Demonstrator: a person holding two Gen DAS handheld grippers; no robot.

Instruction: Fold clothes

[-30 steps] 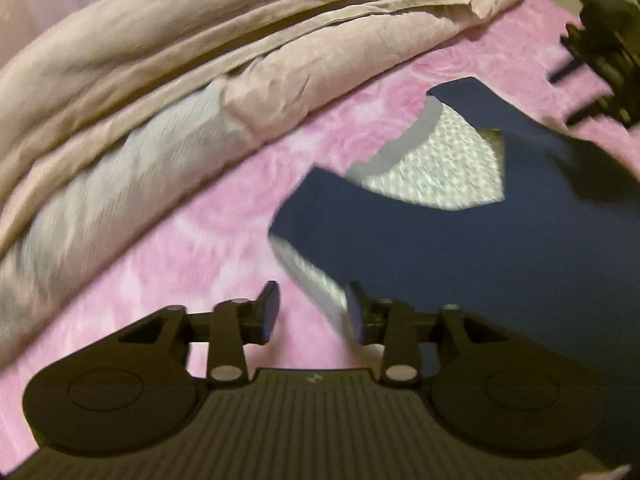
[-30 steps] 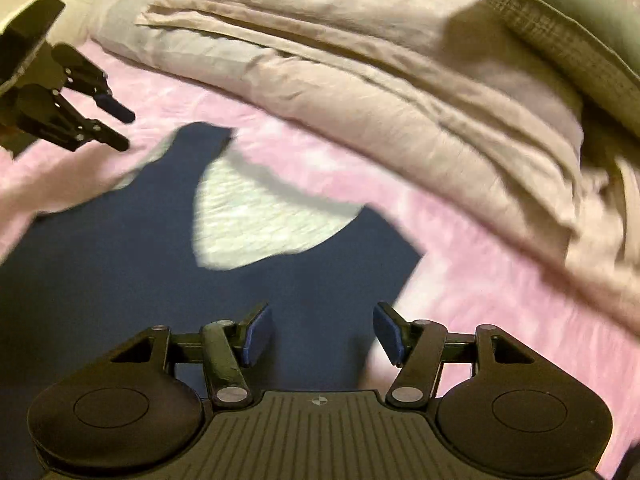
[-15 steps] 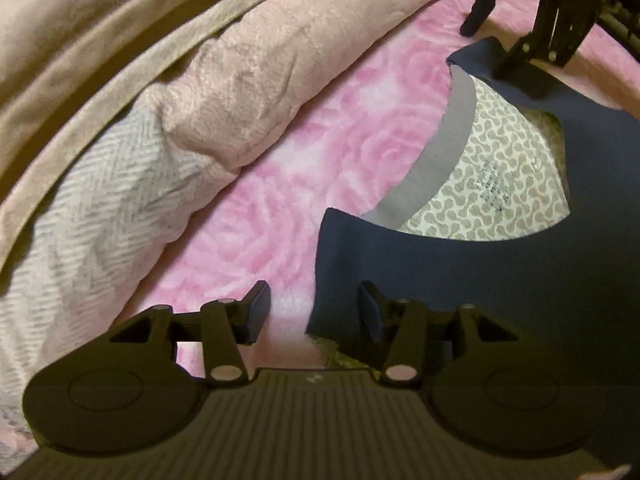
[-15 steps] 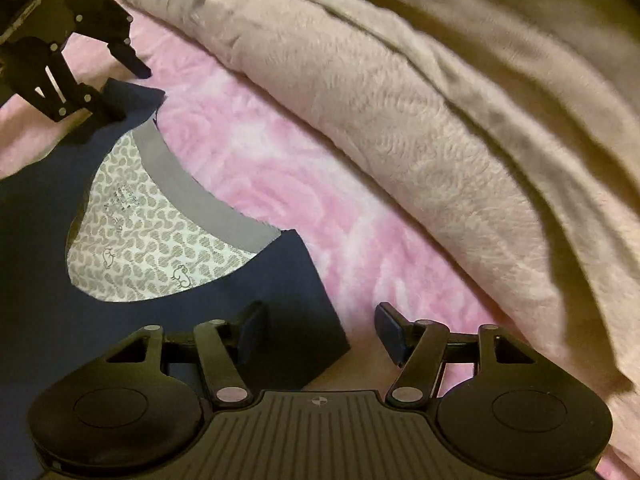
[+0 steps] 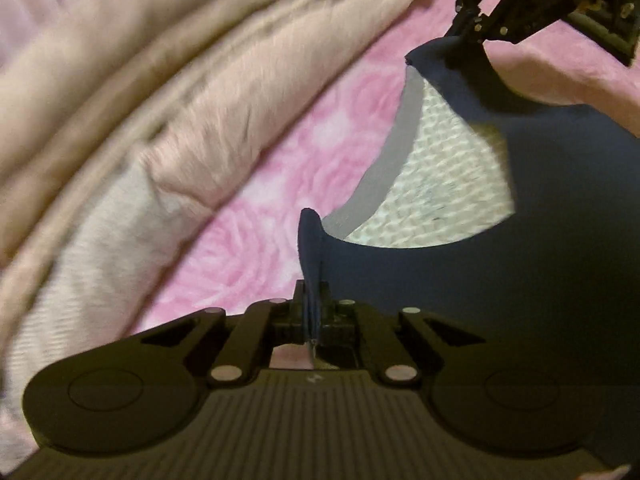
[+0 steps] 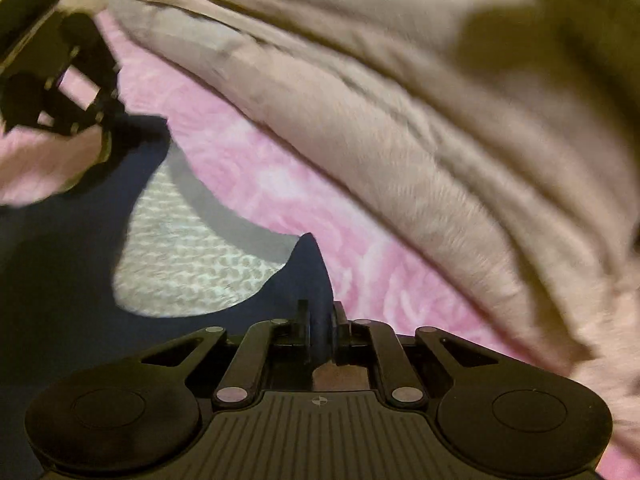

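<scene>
Two shoulder corners of one navy shirt (image 5: 520, 280) are gripped, one per gripper. The bed (image 5: 280, 200), covered in a pink rose-patterned sheet, carries the shirt, which lies spread on it with its neck opening toward a heap of beige blankets (image 5: 160, 100) just beyond.

The shirt is judged light, soft and limp: it has no stiffness, so any unsupported part will sag and drag on the sheet. The knit looks matte, not slippery, and not fragile. The grey neckband (image 5: 396, 140) and patterned inner lining (image 5: 440, 184) show through the neck opening.

Best hold points are the shoulder corners on each side of the neck, where seams give doubled cloth.

The left gripper (image 5: 311, 312) has just been closing; its fingers (image 5: 298, 300) now pinch a ridge of navy cloth at one corner. The right gripper (image 6: 320, 332) has likewise just been closing; its fingers (image 6: 303, 320) clamp a thicker bunch of cloth at the other corner. Each gripper appears in the other's view, at the far shoulder.

Lift both corners evenly to keep the shirt flat.
</scene>
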